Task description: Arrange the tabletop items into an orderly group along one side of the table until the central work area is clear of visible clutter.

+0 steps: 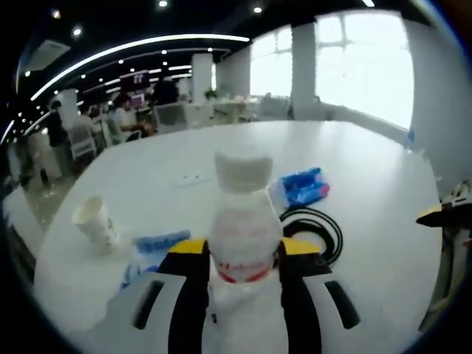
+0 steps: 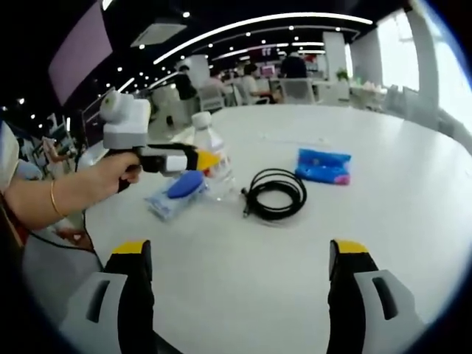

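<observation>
A clear water bottle [image 1: 243,214] with a white cap stands upright between the yellow-tipped jaws of my left gripper [image 1: 244,249], which is shut on it. In the right gripper view a person's hand holds that left gripper [image 2: 200,159] on the bottle [image 2: 212,158] at the table's left part. A blue-and-white packet [image 2: 177,192] lies just in front of the bottle. A coiled black cable [image 2: 276,193] and a blue packet [image 2: 324,166] lie near the middle. My right gripper [image 2: 240,276] is open over bare tabletop, holding nothing.
A paper cup [image 1: 94,221] stands at the left on the white table [image 1: 369,155], and a small white flat item [image 1: 193,178] lies farther back. Chairs and seated people are beyond the far edge. The right gripper's tip [image 1: 442,214] shows at the right.
</observation>
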{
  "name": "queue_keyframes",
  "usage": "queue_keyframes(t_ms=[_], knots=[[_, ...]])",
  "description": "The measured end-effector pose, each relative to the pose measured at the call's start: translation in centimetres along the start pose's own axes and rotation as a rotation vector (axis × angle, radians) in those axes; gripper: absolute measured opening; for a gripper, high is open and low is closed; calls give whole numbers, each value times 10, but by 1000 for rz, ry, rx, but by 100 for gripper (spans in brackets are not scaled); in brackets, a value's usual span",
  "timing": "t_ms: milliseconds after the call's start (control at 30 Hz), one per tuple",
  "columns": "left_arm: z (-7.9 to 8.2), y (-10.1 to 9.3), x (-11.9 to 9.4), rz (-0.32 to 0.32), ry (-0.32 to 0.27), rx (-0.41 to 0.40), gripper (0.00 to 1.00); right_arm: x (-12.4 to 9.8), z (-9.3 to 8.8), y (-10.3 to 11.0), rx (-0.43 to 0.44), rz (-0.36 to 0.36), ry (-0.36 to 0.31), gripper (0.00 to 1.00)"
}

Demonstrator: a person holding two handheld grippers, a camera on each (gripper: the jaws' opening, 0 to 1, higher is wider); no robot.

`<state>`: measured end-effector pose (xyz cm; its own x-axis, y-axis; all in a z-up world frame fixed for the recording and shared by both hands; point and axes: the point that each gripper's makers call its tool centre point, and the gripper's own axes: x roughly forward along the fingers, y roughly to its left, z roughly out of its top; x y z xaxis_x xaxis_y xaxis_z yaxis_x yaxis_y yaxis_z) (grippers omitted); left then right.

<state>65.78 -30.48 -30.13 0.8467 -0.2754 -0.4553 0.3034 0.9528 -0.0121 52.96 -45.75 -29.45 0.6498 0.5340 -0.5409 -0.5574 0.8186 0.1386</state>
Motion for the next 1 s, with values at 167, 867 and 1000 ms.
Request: queue_keyframes(t_ms=[167, 867, 1000], knots=[[0, 0, -1, 2, -6, 6, 35, 0, -2, 1, -8, 4, 7, 99], [-3, 13, 7, 154, -51, -105, 56, -2, -3, -7, -1, -17, 6, 99], [-6, 9, 11, 151, -43, -101, 49, -2, -4, -7, -3, -19, 10, 99]])
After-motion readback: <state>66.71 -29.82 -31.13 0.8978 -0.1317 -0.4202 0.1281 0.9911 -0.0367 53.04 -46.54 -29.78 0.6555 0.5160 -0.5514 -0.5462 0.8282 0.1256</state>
